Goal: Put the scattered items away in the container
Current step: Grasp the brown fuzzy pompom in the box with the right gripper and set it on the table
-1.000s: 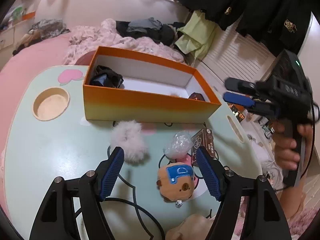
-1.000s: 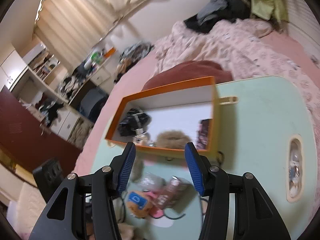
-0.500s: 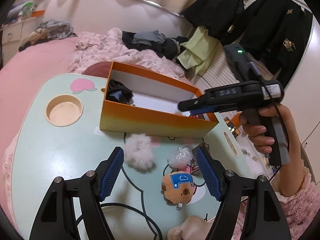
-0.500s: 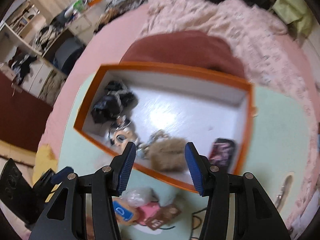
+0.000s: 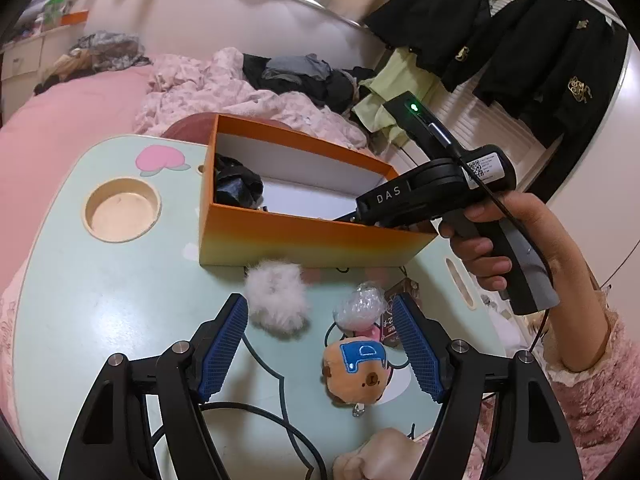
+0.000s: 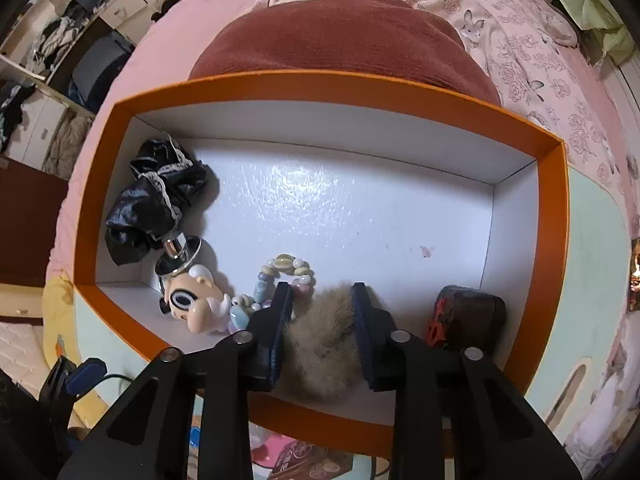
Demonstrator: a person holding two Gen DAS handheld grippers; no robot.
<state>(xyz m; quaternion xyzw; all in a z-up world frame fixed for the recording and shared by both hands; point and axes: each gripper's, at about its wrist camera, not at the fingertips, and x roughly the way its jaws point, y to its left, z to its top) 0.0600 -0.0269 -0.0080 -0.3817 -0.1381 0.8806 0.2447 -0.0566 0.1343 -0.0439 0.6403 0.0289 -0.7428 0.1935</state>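
The orange box point(image 5: 304, 240) stands on the pale green table point(image 5: 100, 300). My right gripper point(image 6: 321, 288) points down into the box point(image 6: 320, 84); its jaws are closing, pads against a beige fur ball point(image 6: 320, 340) on the box floor. Also in the box are a black cloth point(image 6: 156, 196), a cartoon figure point(image 6: 196, 304), a bead bracelet point(image 6: 284, 272) and a dark case point(image 6: 468, 316). My left gripper point(image 5: 320, 304) hangs open over the table. Before it lie a white pompom point(image 5: 276, 300), a plastic-wrapped item point(image 5: 360, 304), a brown card pack point(image 5: 404, 292) and a capybara plush point(image 5: 360, 372).
A round cup recess point(image 5: 122, 210) is sunk in the table's left side. A black cable point(image 5: 280, 412) loops across the near edge. Behind the table lies a pink bed point(image 5: 60, 120) with a rumpled blanket point(image 5: 224, 96). Dark jackets point(image 5: 540, 48) hang at the right.
My right gripper has tipped downward and sunk into the box, and its jaws have narrowed around the beige fur ball. The left gripper has stayed open and nearly still.
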